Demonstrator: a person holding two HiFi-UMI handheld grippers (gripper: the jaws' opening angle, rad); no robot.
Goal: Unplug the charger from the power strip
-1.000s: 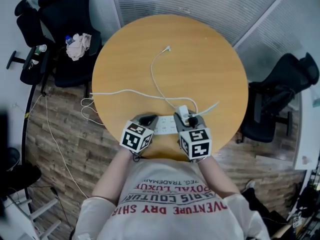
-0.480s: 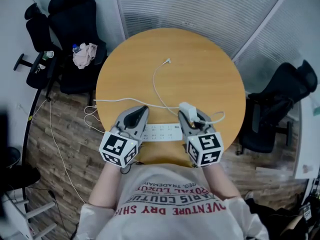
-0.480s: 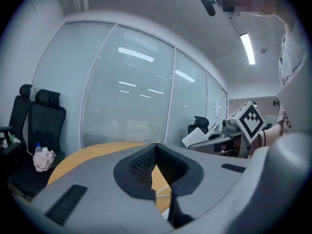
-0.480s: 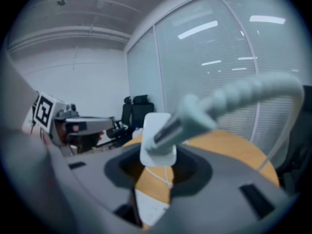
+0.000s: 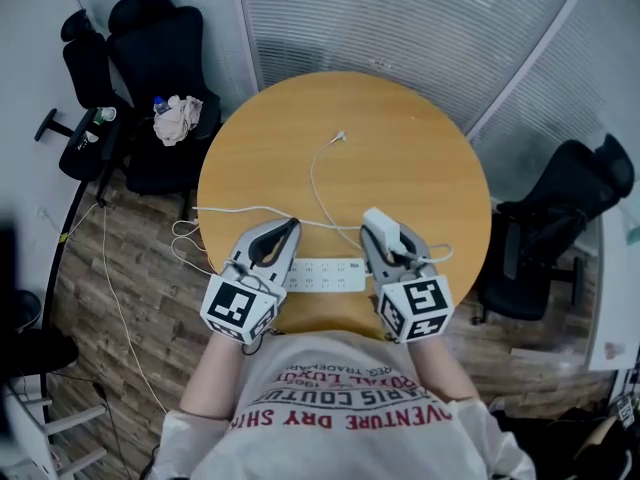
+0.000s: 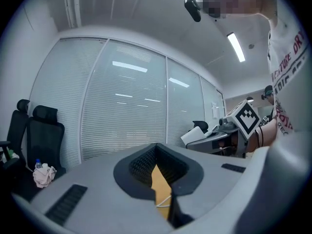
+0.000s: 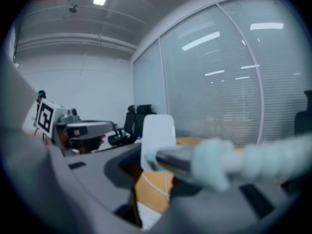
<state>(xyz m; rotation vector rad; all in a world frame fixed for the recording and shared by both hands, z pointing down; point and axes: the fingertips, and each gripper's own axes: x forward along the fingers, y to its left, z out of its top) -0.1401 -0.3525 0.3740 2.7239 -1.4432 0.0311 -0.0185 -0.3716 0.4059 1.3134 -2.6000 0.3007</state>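
Observation:
The white power strip (image 5: 325, 275) lies flat on the round wooden table (image 5: 400, 148), near its front edge. My right gripper (image 5: 385, 236) is shut on the white charger (image 5: 381, 226) and holds it lifted clear of the strip. In the right gripper view the charger (image 7: 158, 135) stands between the jaws, with its plug and cable running off to the right. Its thin white cable (image 5: 316, 173) trails across the table to a loose end. My left gripper (image 5: 291, 227) hovers above the strip's left end, shut and holding nothing.
Black office chairs (image 5: 160, 48) stand to the left, one carrying a crumpled cloth (image 5: 180, 118). Another black chair (image 5: 560, 208) is at the right. The strip's lead runs off the table's left edge to loops of cable (image 5: 180, 238) on the wooden floor. Blinds cover the far wall.
Both grippers have risen from the table. The charger has come out of the strip with the right gripper. The left gripper has lifted off the strip, which stays on the table.

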